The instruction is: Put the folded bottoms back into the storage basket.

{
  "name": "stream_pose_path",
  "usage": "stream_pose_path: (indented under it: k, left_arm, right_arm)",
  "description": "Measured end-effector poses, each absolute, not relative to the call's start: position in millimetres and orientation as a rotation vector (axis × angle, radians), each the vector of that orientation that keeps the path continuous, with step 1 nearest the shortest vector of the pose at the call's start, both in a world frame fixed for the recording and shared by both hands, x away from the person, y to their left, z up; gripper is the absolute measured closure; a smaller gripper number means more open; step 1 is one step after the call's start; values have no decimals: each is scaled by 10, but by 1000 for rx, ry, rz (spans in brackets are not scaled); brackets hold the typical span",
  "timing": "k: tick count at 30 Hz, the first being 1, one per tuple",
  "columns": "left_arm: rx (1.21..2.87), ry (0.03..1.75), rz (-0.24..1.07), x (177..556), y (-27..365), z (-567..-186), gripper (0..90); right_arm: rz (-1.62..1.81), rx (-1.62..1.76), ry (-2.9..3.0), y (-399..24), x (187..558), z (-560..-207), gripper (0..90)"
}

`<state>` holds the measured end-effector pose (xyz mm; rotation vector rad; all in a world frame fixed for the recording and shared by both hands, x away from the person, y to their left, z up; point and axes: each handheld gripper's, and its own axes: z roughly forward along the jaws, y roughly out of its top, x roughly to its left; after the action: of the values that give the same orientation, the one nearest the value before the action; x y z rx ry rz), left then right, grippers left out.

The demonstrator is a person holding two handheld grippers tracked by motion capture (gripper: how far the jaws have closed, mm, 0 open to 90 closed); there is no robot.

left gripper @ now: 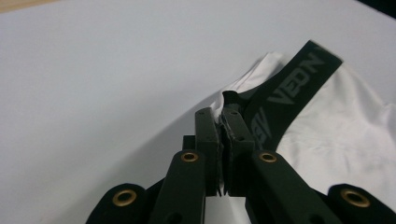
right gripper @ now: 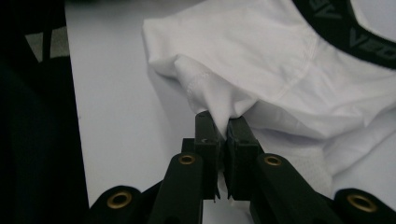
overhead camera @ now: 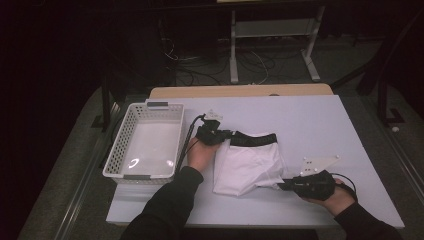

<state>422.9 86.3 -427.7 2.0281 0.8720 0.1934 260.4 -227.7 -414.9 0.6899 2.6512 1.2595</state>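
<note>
Both grippers are pinching the white underwear (overhead camera: 247,162): left gripper (left gripper: 223,122) jaws clenching its black waistband (left gripper: 285,93), right gripper (right gripper: 223,122) jaws clenching the hem.

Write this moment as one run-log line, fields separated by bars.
left gripper: shut on waistband | right gripper: shut on white underwear hem | basket: empty

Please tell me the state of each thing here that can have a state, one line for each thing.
Left gripper: shut on the black waistband of the underwear.
Right gripper: shut on a white fabric edge of the underwear.
White underwear: folded, lying on the table, held at two ends.
White basket: upright, empty.
</note>
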Motion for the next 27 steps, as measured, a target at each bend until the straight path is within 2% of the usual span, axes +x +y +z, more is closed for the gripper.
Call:
stream_pose_path:
  k: [27]
  left_arm:
    - [1980,777,171,4141,818,-3982,864]
  right_arm:
    - [1415,665,2519,-2188,2897,-3787,842]
